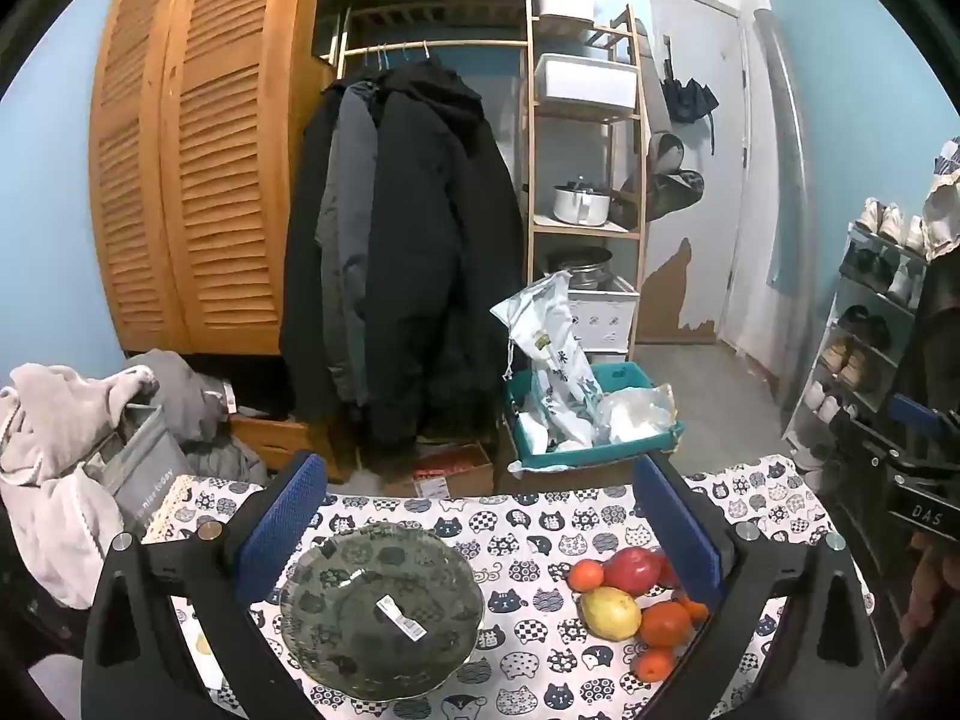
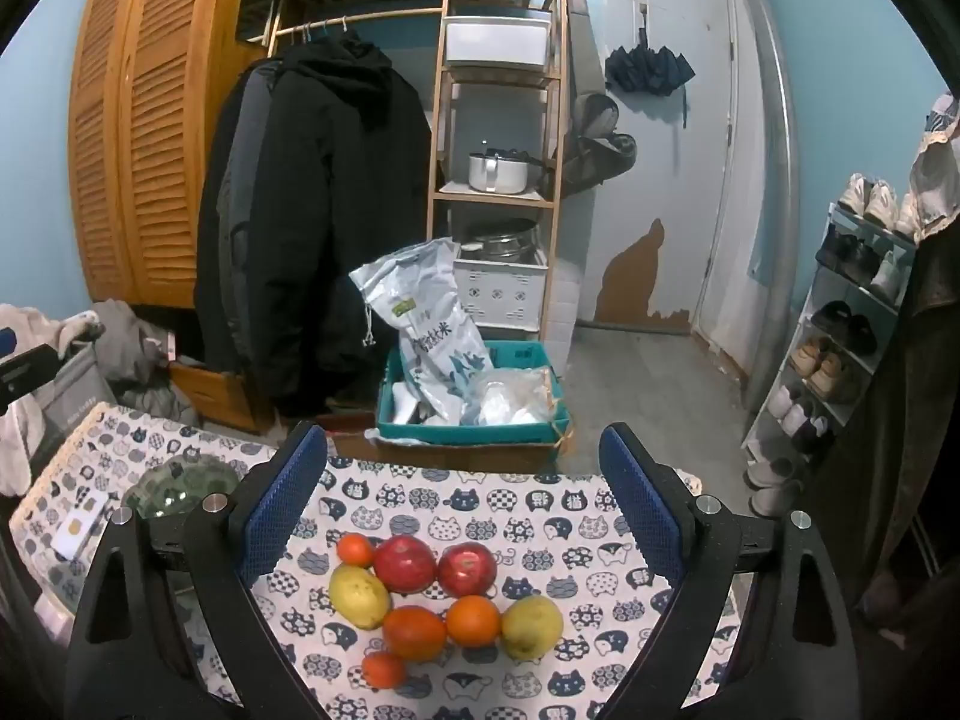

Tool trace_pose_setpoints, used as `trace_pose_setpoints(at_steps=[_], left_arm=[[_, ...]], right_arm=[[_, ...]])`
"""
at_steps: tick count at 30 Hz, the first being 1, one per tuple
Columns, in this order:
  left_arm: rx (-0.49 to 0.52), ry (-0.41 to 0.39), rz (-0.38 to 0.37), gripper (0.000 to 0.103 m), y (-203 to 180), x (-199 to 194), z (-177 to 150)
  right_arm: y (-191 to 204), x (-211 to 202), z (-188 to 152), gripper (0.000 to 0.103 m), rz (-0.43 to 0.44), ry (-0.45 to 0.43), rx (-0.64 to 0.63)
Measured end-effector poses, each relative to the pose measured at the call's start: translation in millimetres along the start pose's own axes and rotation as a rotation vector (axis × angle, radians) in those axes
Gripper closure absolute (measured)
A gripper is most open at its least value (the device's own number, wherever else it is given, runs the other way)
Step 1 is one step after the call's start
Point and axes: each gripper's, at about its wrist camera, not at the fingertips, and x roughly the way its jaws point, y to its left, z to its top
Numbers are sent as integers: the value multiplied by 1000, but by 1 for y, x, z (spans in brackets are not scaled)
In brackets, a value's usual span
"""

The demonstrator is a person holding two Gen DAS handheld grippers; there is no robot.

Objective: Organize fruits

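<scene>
Both tools hang spread and empty: the left tool [image 1: 480, 546] frames the green glass plate [image 1: 381, 609] at lower centre, the right tool [image 2: 463, 510] frames the fruit cluster on the table [image 2: 540, 498]. The yellow lemon [image 2: 359, 596] lies long axis toward upper left. Nudged round fruit could roll off.
</scene>
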Motion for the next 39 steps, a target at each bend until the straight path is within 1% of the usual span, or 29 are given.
trace_pose_setpoints(at_steps=[2, 6, 7, 10, 39], left_arm=[[2, -9, -1, 0, 2, -7, 2], [-5, -8, -8, 0, 1, -8, 5], [-4, -10, -14, 0, 3, -7, -2], [-2, -7, -21, 0, 2, -7, -1], [5, -8, -24, 0, 0, -6, -4]], right_arm=[[0, 0, 0, 12, -1, 4, -1], [0, 0, 1, 12, 2, 8, 1], [0, 0, 1, 12, 2, 7, 1], [0, 0, 1, 12, 2, 6, 1], [2, 0, 0, 12, 3, 11, -8]])
